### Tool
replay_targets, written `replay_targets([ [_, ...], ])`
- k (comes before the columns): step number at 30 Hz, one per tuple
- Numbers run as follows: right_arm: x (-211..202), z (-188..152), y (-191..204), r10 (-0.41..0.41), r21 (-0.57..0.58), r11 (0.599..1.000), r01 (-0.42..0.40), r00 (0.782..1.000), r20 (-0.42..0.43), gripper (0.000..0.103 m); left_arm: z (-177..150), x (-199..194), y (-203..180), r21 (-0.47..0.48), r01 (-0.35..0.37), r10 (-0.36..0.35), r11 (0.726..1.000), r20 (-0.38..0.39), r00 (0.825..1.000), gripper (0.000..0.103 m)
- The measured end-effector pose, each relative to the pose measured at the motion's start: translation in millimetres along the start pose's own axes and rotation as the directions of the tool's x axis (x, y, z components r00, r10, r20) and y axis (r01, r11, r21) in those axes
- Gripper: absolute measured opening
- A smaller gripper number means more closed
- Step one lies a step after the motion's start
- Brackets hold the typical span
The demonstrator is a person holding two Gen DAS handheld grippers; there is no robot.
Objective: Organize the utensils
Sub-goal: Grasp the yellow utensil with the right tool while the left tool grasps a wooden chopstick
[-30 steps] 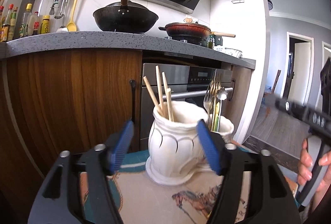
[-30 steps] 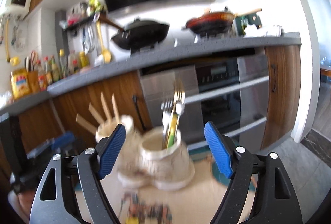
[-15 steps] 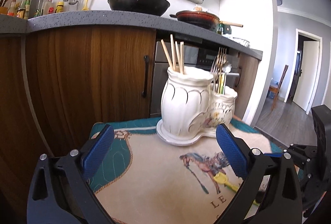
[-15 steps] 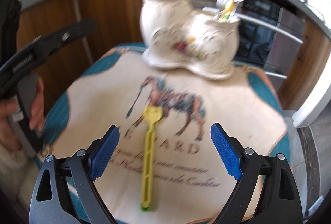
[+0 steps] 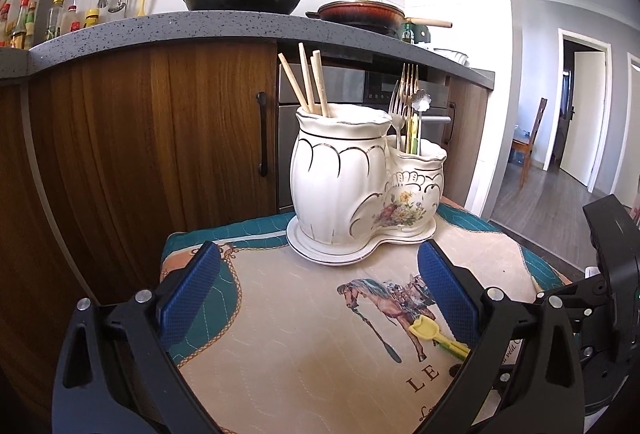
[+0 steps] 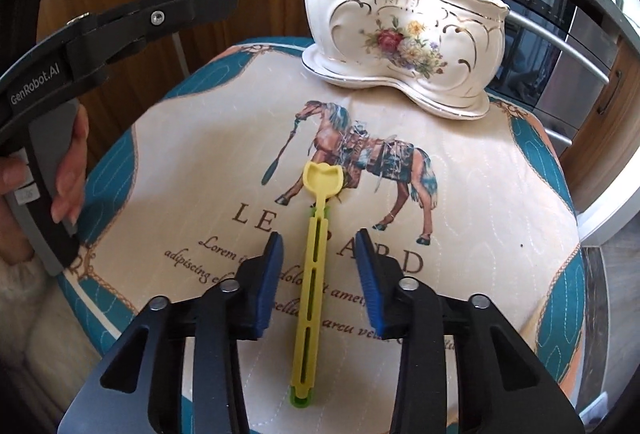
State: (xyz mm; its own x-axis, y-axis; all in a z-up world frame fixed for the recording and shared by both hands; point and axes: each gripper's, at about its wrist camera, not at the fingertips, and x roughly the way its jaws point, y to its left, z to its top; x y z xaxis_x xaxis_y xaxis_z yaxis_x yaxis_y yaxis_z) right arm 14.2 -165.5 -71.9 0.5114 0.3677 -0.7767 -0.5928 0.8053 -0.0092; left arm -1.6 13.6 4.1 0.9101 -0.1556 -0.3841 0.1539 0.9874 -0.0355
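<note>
While both devices hang above the padded surface, neither one grips anything. Right gripper: black plastic arms, ribbed blue pads, jaws set at a narrow gap either side of the yellow utensil, pads apart from it on both sides. That utensil is a long, flat, slotted plastic piece with a scoop-shaped head, lying on the quilted mat with its head toward the ceramic holder; a green layer shows under its near end and beside its neck. In the left wrist view only its head and a short part of the stem show, the rest cut off behind the gripper arm.

Left gripper: same build, jaws spread wide, nothing between them but mat. Its handle and the person's left hand appear at the left edge of the right wrist view; the hand is partly out of frame.

Holder: glossy white glazed ware, gilt scalloped lines, a floral decal, two joined cups on one shared base, standing at the mat's far edge. The taller cup carries wooden chopsticks; the lower cup carries metal forks, a flower-ended metal piece and yellow-green handles, whose lower parts are hidden inside.

Mat: stitched fabric, cream centre with a printed horse and lettering partly covered by the utensil and pads, teal border.

Behind stand wood-grain cabinets under a speckled grey counter.
</note>
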Motion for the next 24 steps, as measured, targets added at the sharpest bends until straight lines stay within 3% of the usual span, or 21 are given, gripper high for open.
replay_targets([
  [2, 1.7, -0.1, -0.3, 0.016, 0.008, 1.0, -0.016, 1.0, 0.0, 0.029, 0.2, 1.2, 0.9, -0.001, 0.001, -0.001, 1.0, -0.004, 1.0, 0.097],
  [5, 4.6, 1.2, -3.2, 0.047, 0.036, 0.998, -0.047, 0.999, 0.004, 0.011, -0.1, 1.8, 1.8, -0.005, 0.005, -0.005, 1.0, -0.01, 1.0, 0.097],
  [8, -1.8, 2.5, -10.6, 0.04, 0.073, 0.996, -0.043, 0.998, 0.037, 0.011, 0.1, 1.9, 0.6, -0.008, 0.013, -0.013, 1.0, -0.014, 1.0, 0.097],
  [11, -21.7, 6.3, -29.4, 0.035, 0.144, 0.988, -0.053, 0.991, 0.126, 0.011, 0.2, 1.1, -5.3, -0.004, 0.023, -0.023, 1.0, -0.024, 0.999, 0.097],
  [17, -65.3, 5.5, -85.8, -0.1, 0.318, 0.948, 0.006, 0.955, 0.28, 0.011, -2.5, 1.7, -46.9, 0.042, 0.111, -0.106, 0.993, -0.101, 0.989, 0.097],
  [21, -86.5, -5.6, -118.0, -0.207, 0.425, 0.903, 0.055, 0.925, 0.319, 0.011, -9.2, 10.0, -92.2, 0.147, 0.186, -0.155, 0.972, -0.202, 0.967, 0.097],
  [24, -92.5, -9.9, -129.9, -0.223, 0.452, 0.891, 0.054, 0.917, 0.33, 0.011, -14.9, 18.2, -119.8, 0.164, 0.263, -0.206, 0.951, -0.3, 0.931, 0.097],
])
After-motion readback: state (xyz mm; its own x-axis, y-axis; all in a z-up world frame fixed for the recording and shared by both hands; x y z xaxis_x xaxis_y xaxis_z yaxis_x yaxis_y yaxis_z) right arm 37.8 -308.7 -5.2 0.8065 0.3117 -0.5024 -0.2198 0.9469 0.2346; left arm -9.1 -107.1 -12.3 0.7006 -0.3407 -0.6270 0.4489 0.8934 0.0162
